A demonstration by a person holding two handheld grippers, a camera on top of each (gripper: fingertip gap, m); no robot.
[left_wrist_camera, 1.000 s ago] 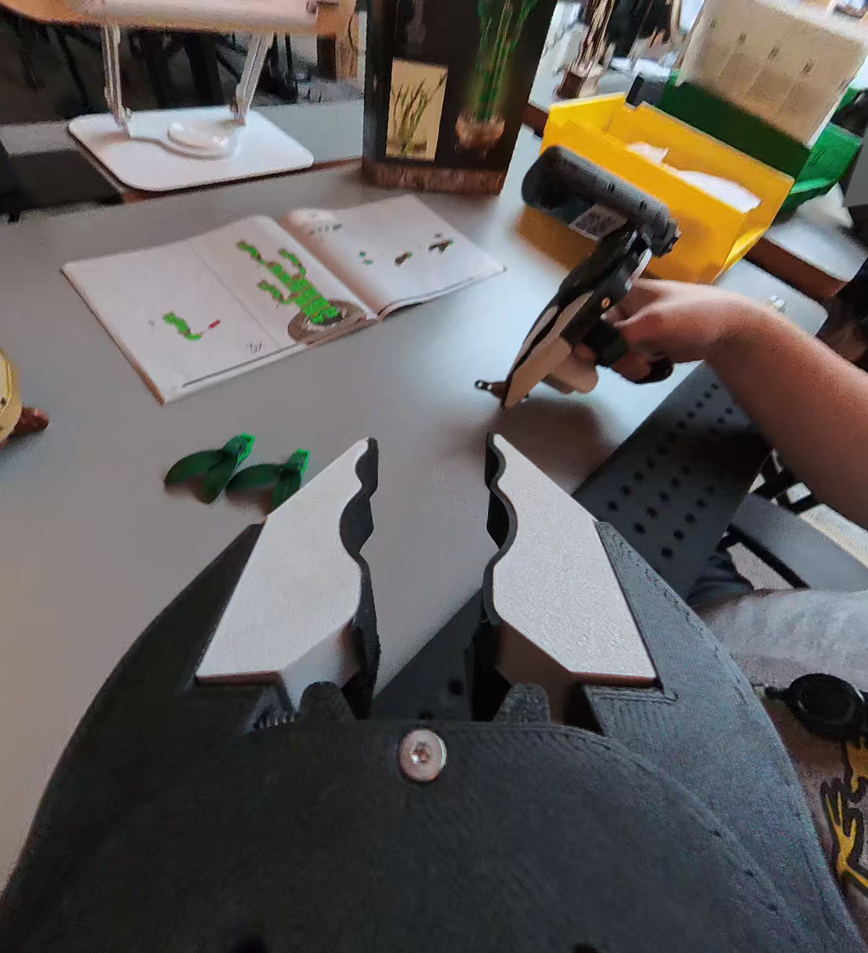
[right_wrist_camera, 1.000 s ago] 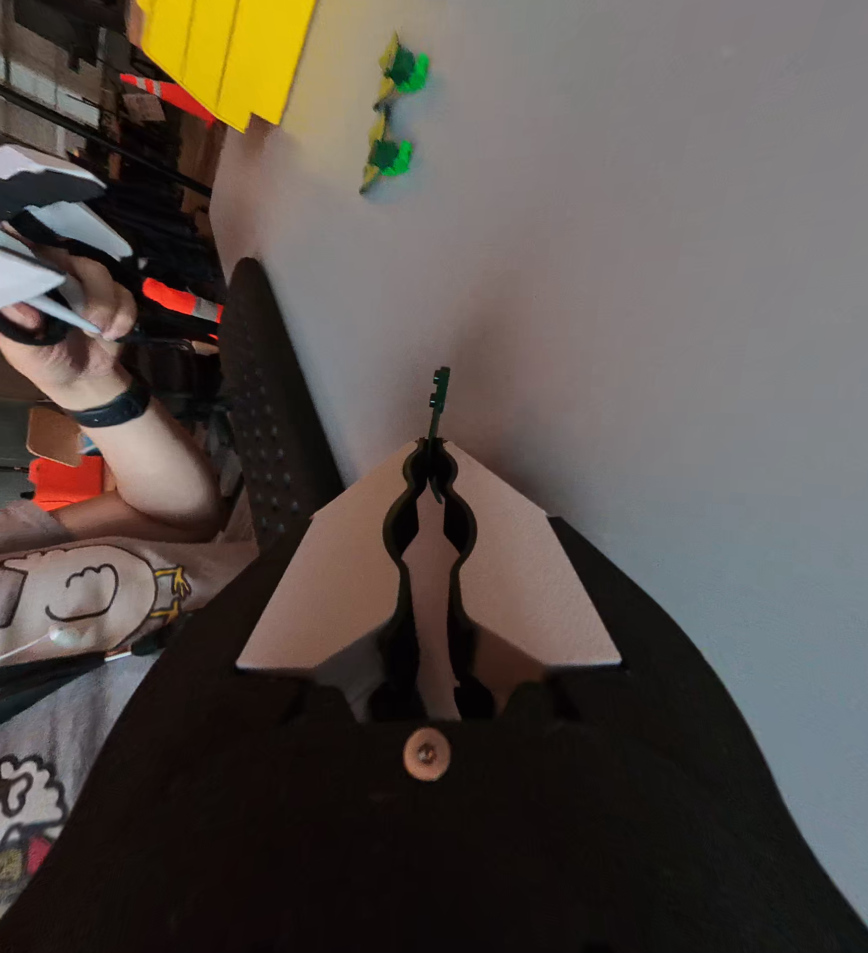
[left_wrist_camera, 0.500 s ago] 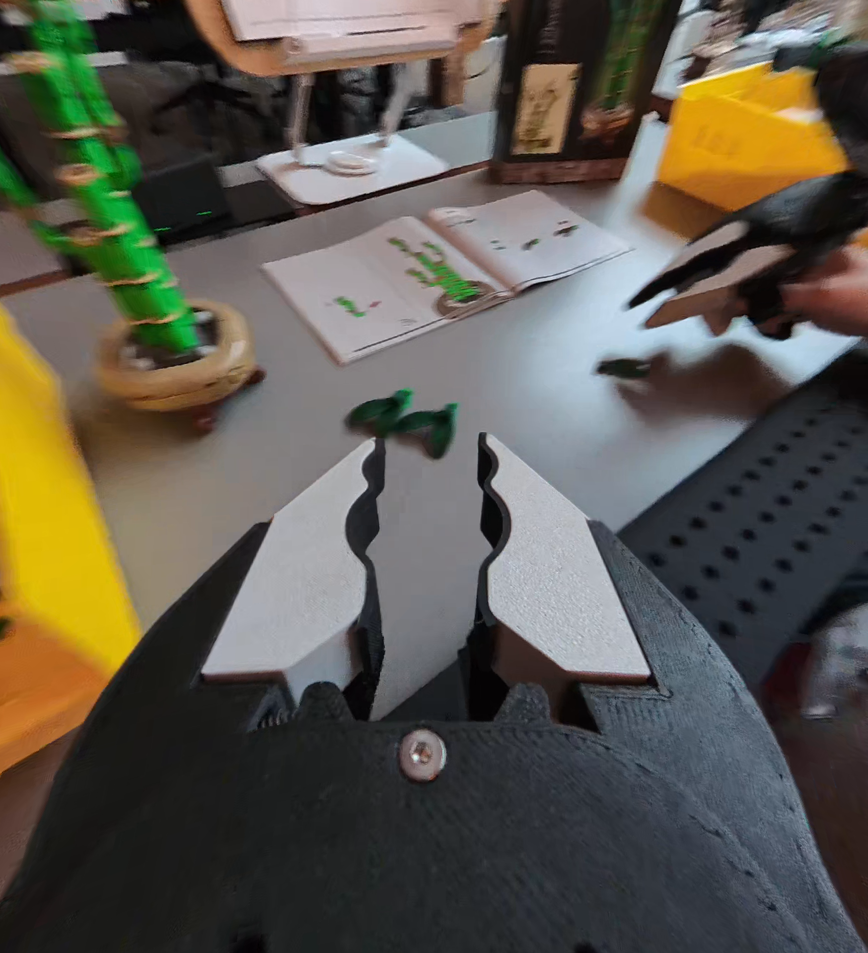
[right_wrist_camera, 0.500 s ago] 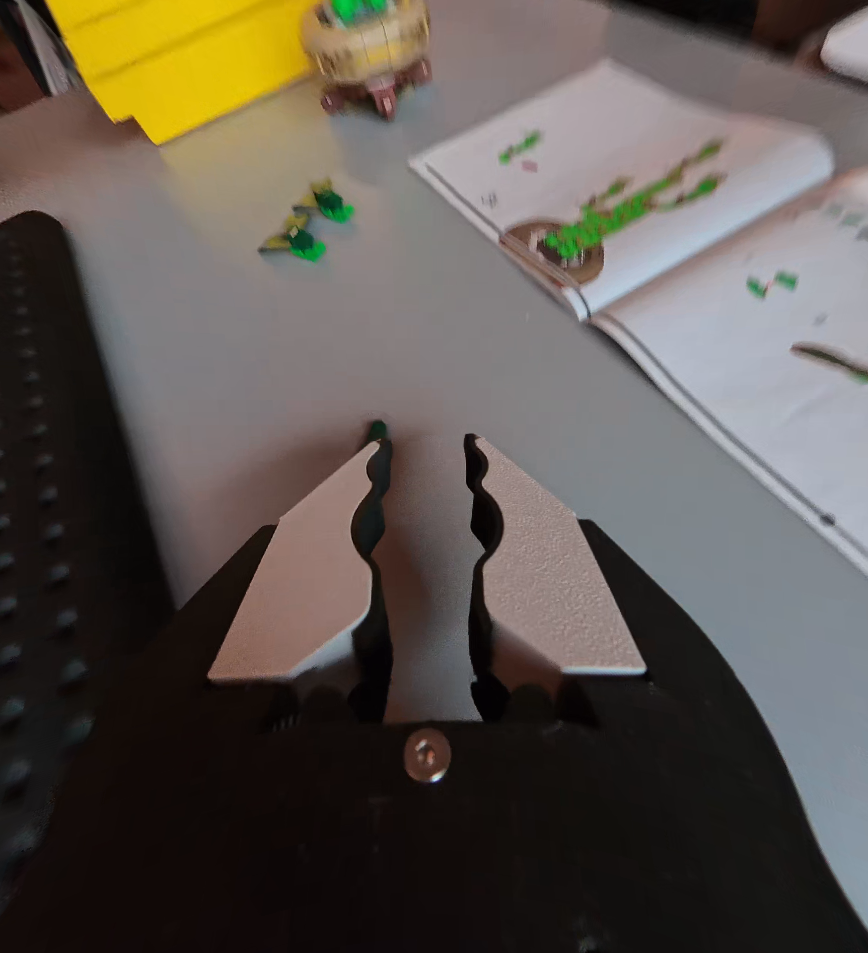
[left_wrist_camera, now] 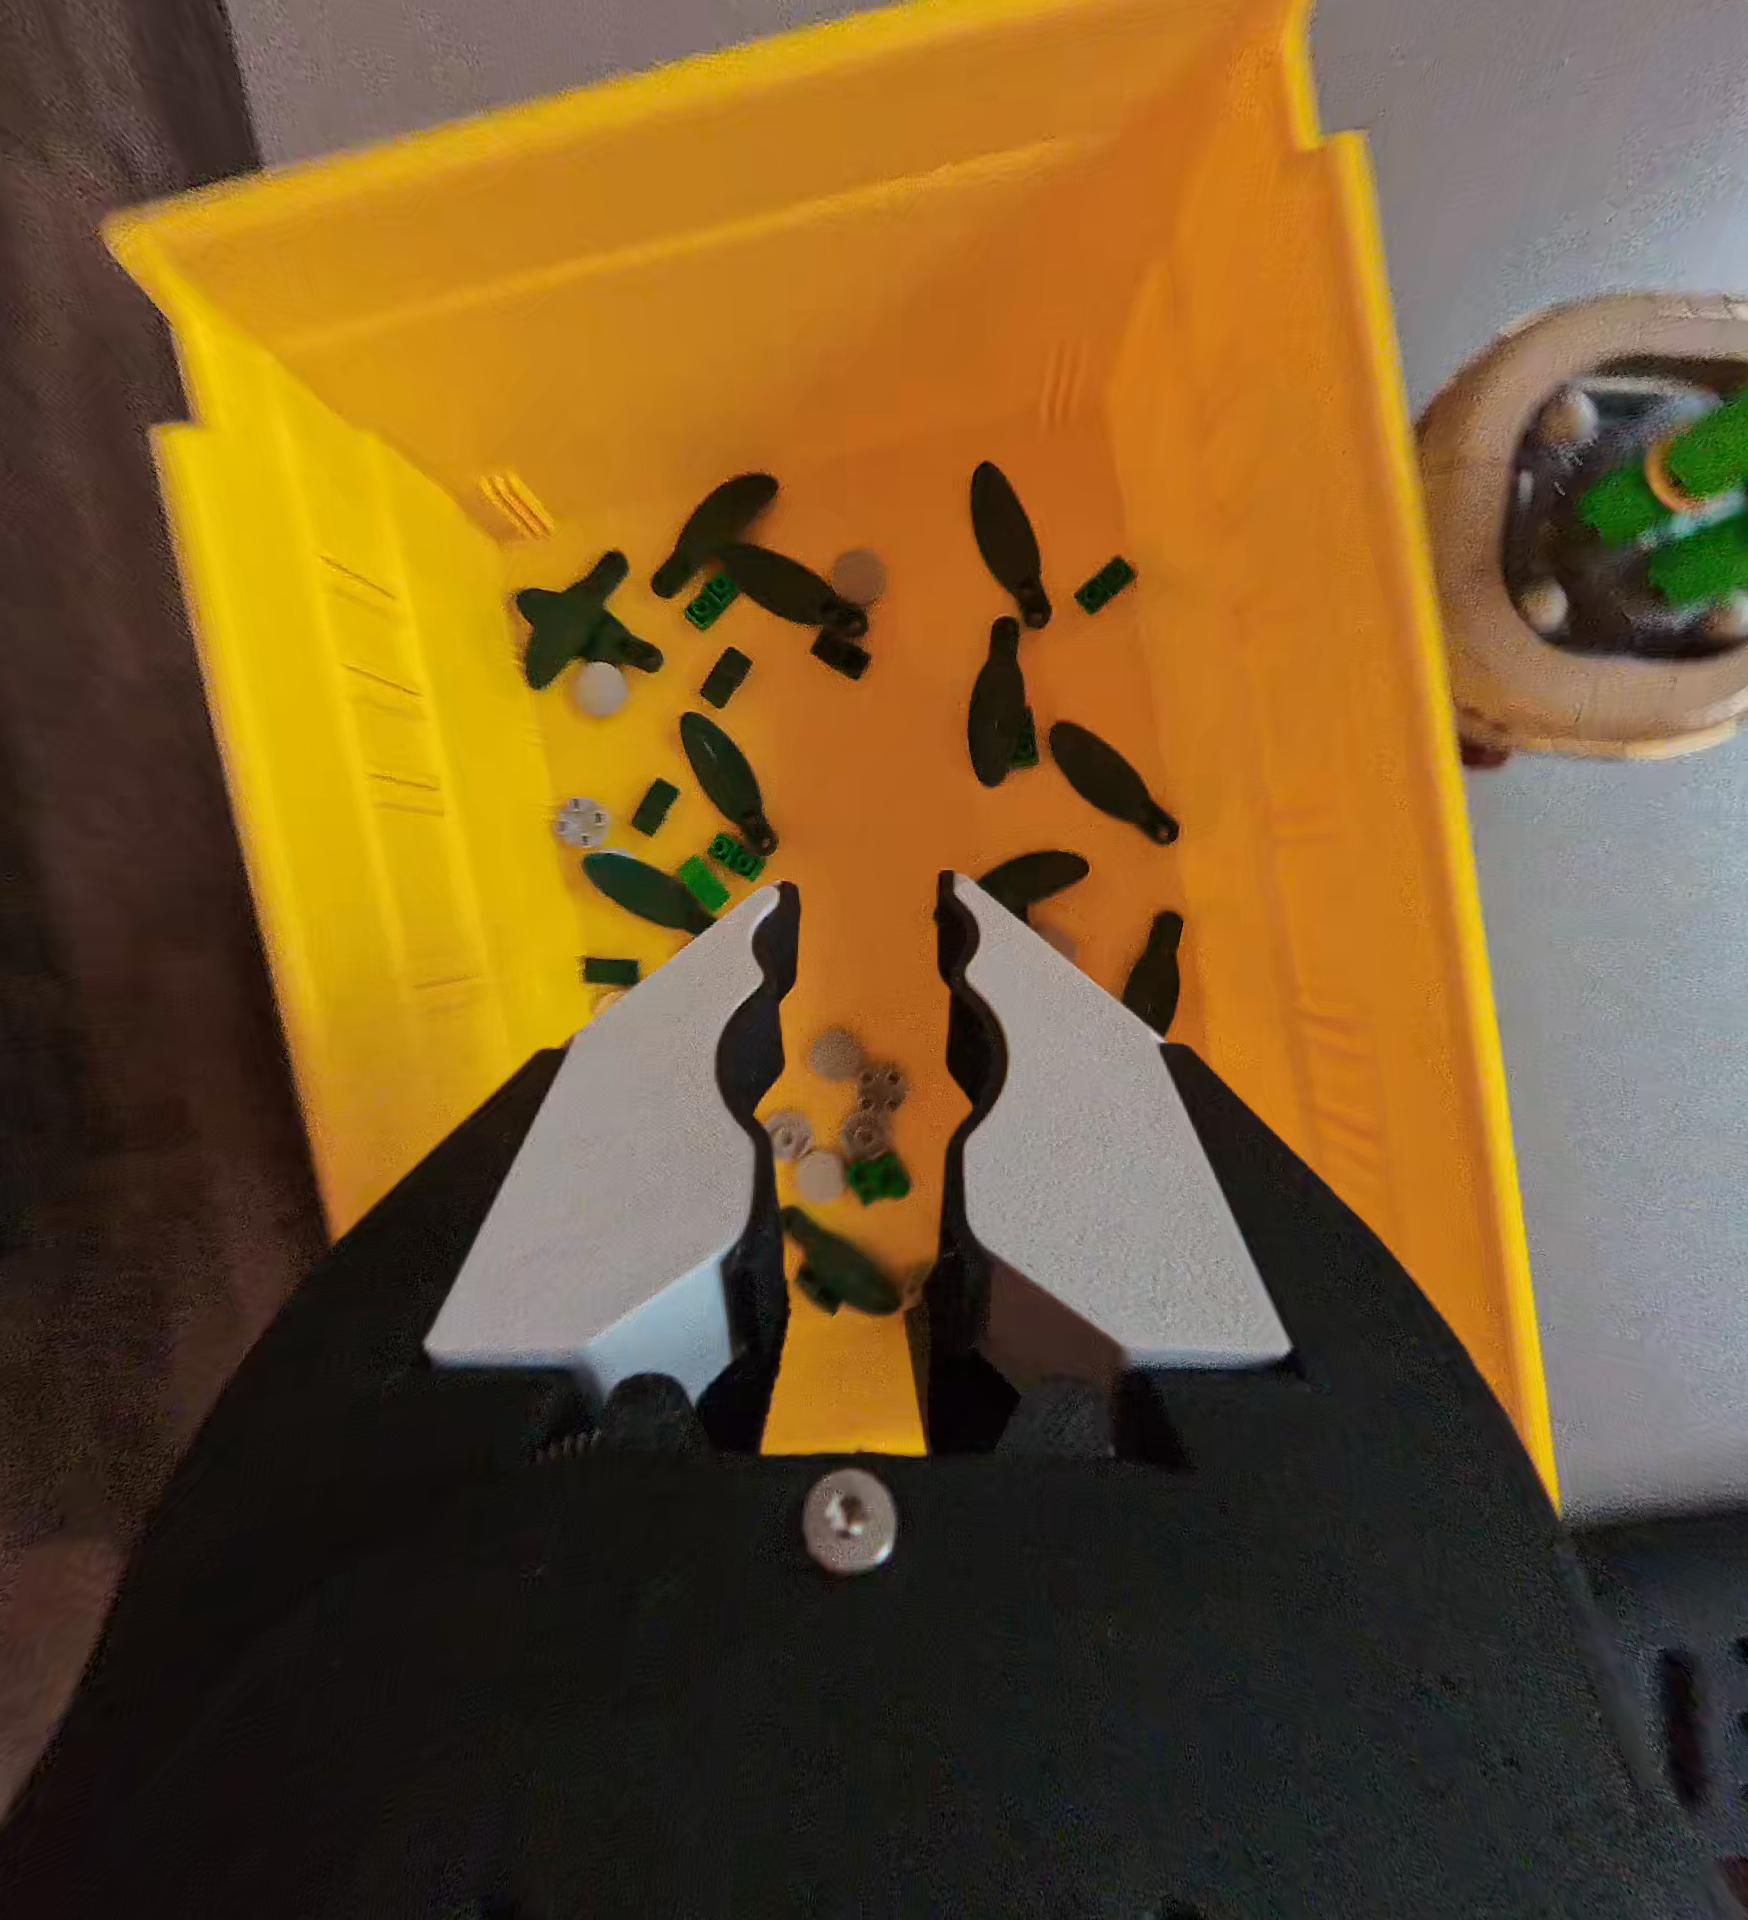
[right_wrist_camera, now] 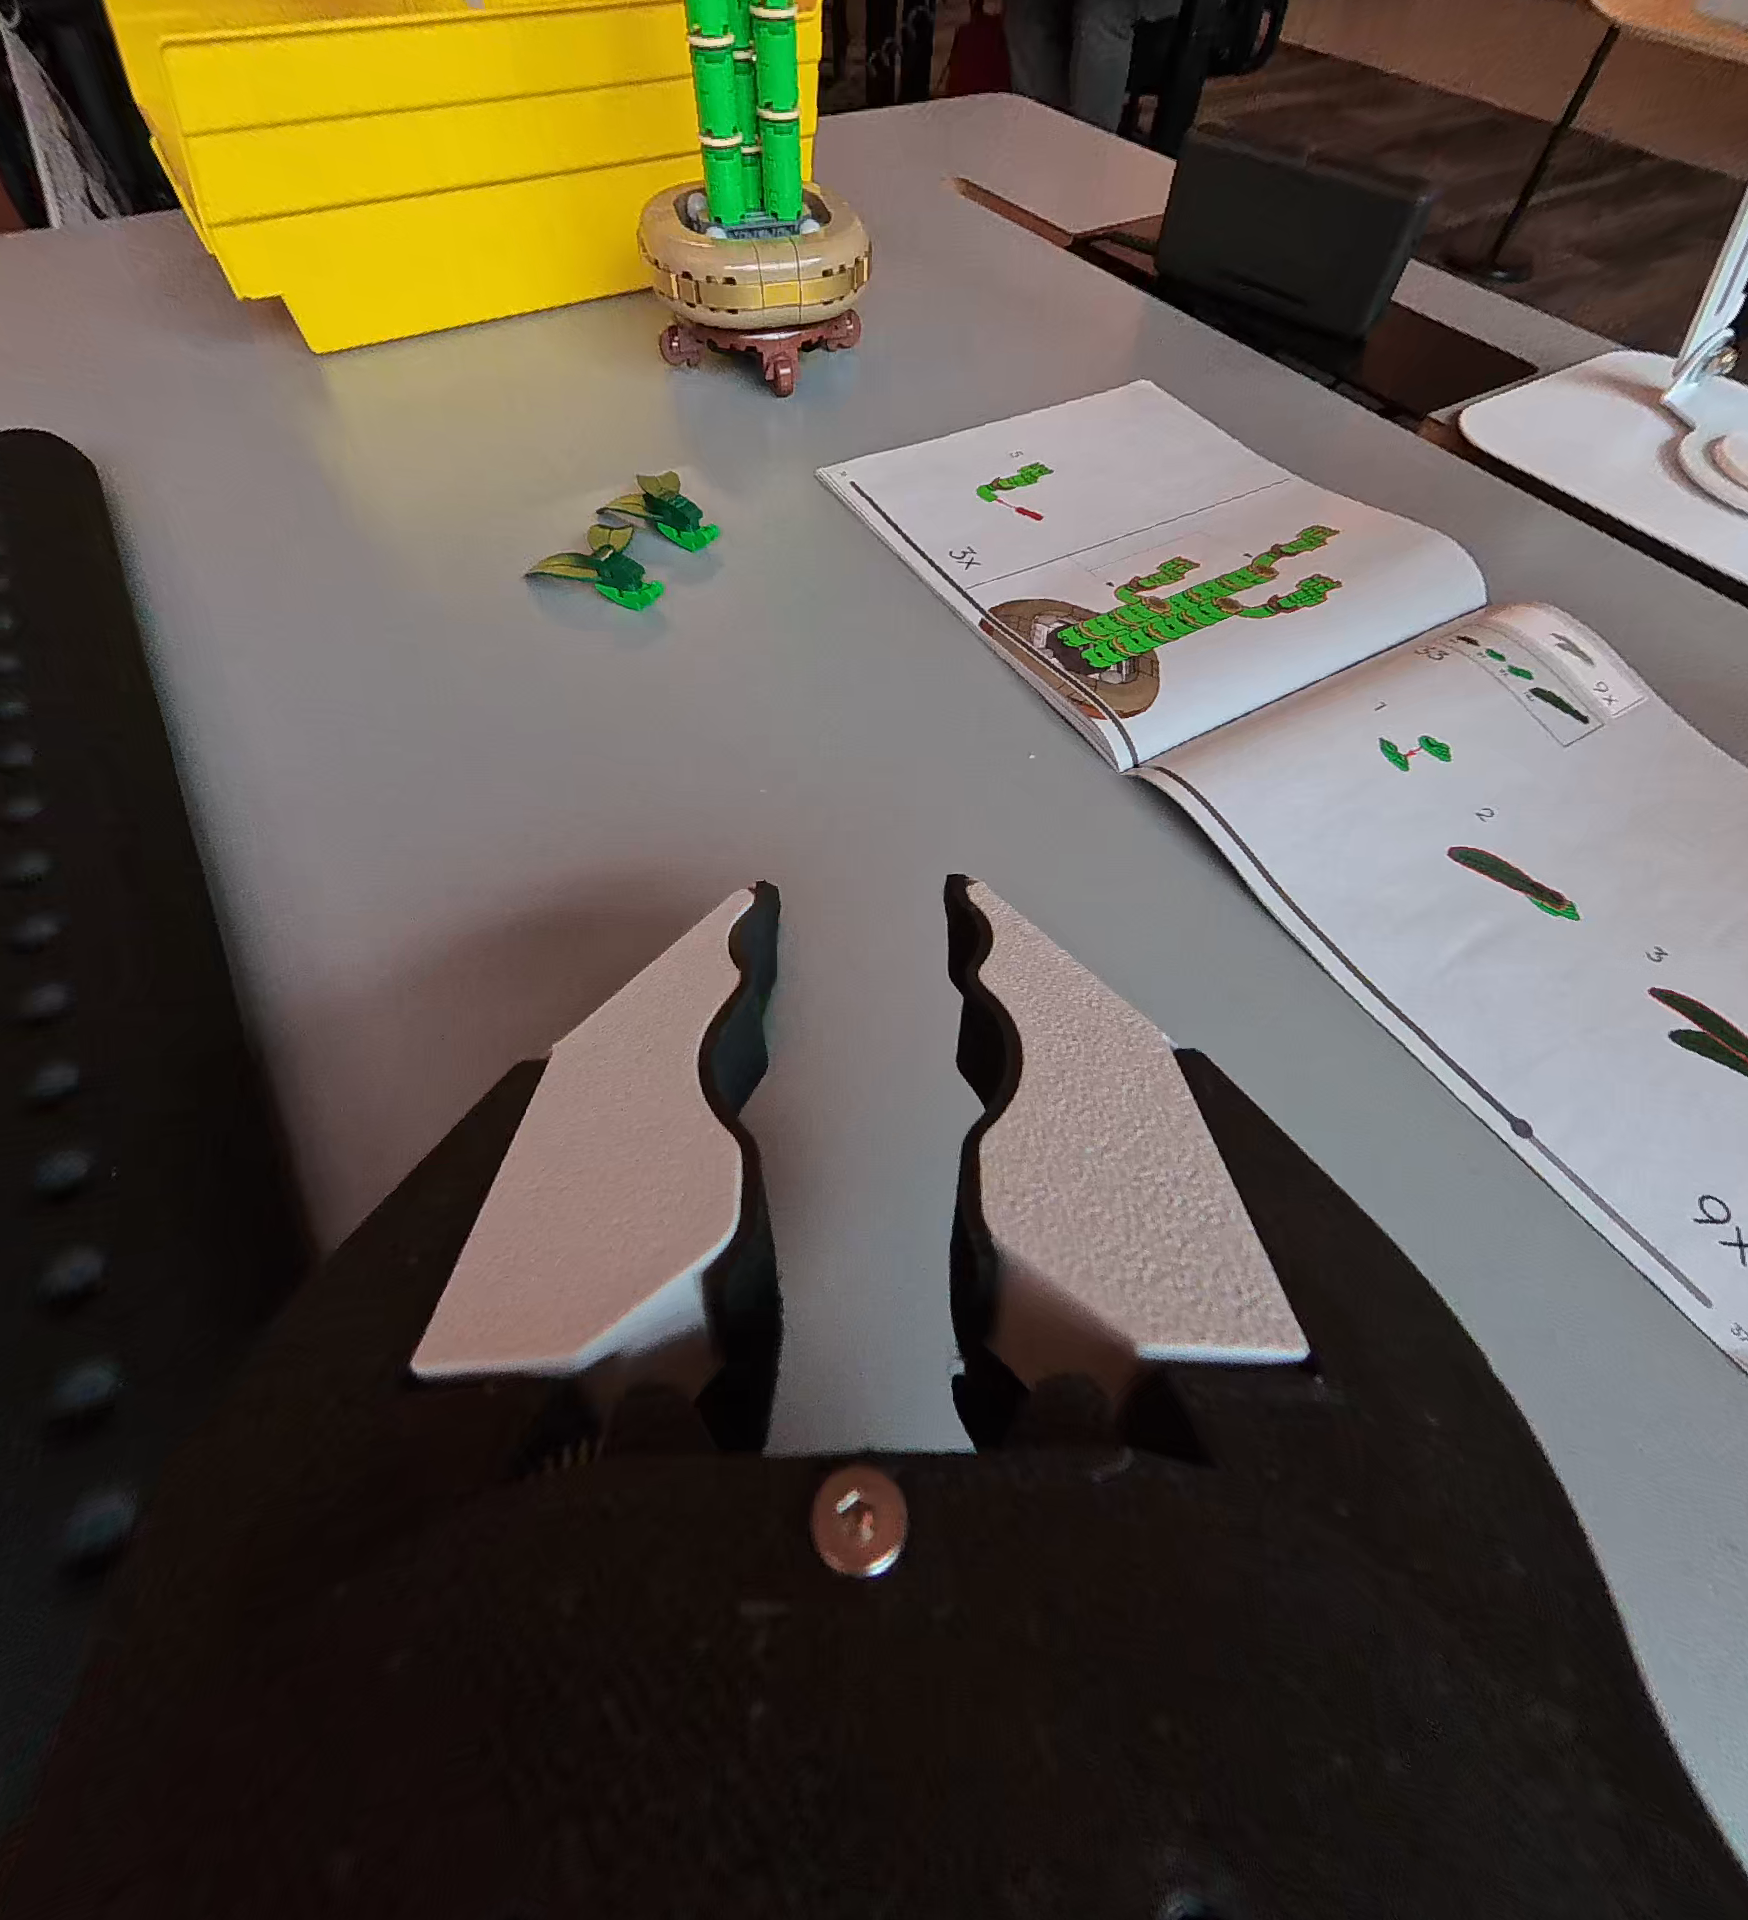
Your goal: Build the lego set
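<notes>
Left gripper (left_wrist_camera: 859, 894) now hangs over the yellow bin (left_wrist_camera: 724, 312) of loose lego pieces (left_wrist_camera: 724, 774), fingers parted, empty. Right gripper (right_wrist_camera: 859, 888) sits above bare counter (right_wrist_camera: 413, 748), fingers apart, empty; two leaf assemblies (right_wrist_camera: 631, 540) lie near the bamboo model (right_wrist_camera: 756, 239).

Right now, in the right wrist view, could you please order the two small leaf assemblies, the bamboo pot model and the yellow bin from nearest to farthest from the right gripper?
1. Leaf assemblies: on the grey table, ahead and slightly left of the open right gripper.
2. Bamboo pot model: farther back, standing upright.
3. Yellow bin: back left. Its front corner sits about level with the pot, so those two are nearly too close to call.
</notes>
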